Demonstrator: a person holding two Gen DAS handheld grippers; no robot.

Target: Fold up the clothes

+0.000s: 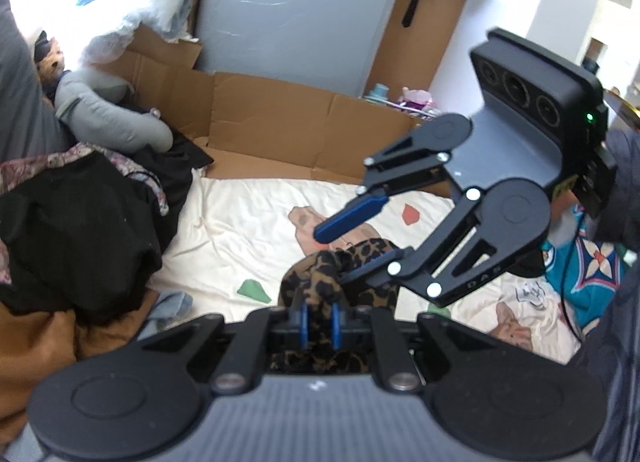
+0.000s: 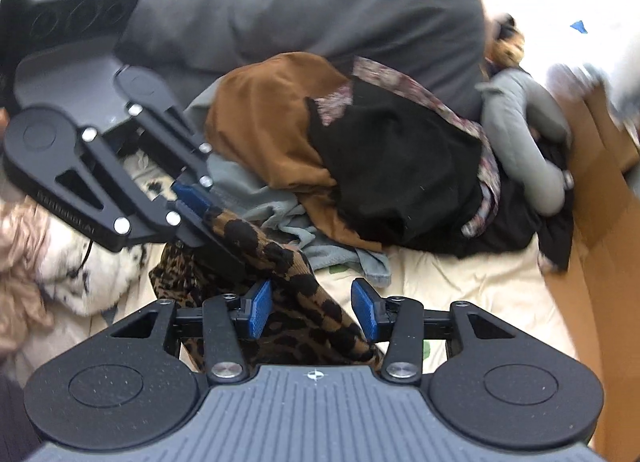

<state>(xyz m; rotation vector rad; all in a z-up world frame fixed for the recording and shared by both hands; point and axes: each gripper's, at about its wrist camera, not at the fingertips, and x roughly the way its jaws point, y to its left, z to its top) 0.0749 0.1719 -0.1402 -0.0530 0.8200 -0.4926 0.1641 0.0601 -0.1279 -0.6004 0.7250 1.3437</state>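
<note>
A leopard-print garment [image 1: 320,274] hangs bunched above the cream bedsheet [image 1: 240,214]. My left gripper [image 1: 320,326] is shut on it, pads pinching the cloth. It also shows in the right wrist view [image 2: 192,198], gripping the garment's [image 2: 256,238] upper end. My right gripper [image 2: 312,310] is open, its blue pads on either side of the leopard cloth without pinching it. In the left wrist view the right gripper [image 1: 344,246] stands spread, one blue finger [image 1: 348,218] above the cloth and the other under it.
A heap of black [image 2: 392,166], brown [image 2: 264,126] and grey-blue [image 2: 304,238] clothes lies on the bed beside a dark grey pillow [image 2: 320,14] and a grey plush toy [image 1: 108,110]. Cardboard [image 1: 272,122] lines the far bed edge. A teal patterned garment [image 1: 580,262] lies at right.
</note>
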